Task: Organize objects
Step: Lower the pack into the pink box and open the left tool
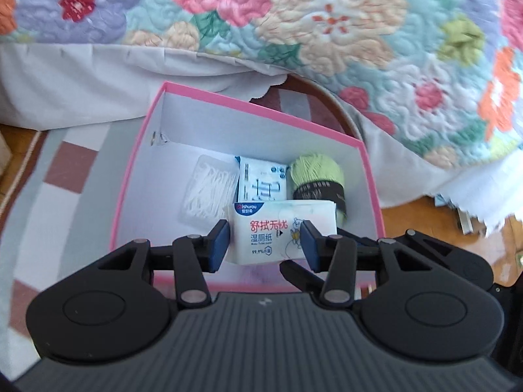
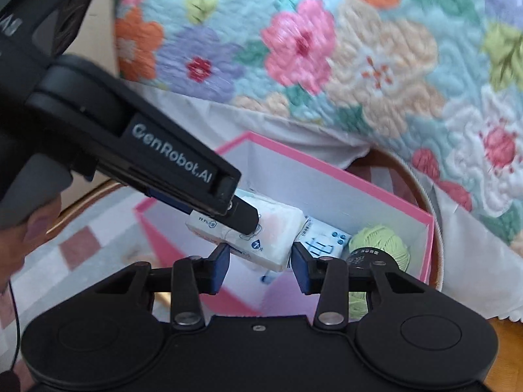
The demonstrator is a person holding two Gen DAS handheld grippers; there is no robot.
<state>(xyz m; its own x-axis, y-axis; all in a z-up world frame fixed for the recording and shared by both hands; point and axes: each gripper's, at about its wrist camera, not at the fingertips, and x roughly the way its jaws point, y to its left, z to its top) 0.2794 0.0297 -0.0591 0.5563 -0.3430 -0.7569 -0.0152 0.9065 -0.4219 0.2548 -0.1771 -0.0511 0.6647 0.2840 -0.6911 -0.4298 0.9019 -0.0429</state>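
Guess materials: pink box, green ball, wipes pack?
Pink box: likely cardboard, matte; thin straight walls, white inside.
Green ball: yarn, soft; wound strands show, dark paper band.
Wipes pack: probably plastic film, slightly glossy, printed, creased.

Pink box [image 1: 209, 98], white inside; green yarn [image 1: 315, 171]; floral quilt [image 1: 327, 26].

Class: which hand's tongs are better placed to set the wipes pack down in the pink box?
Left, probably. The wipes pack sits between the left tongs above the pink box; the right tongs only flank its corner.
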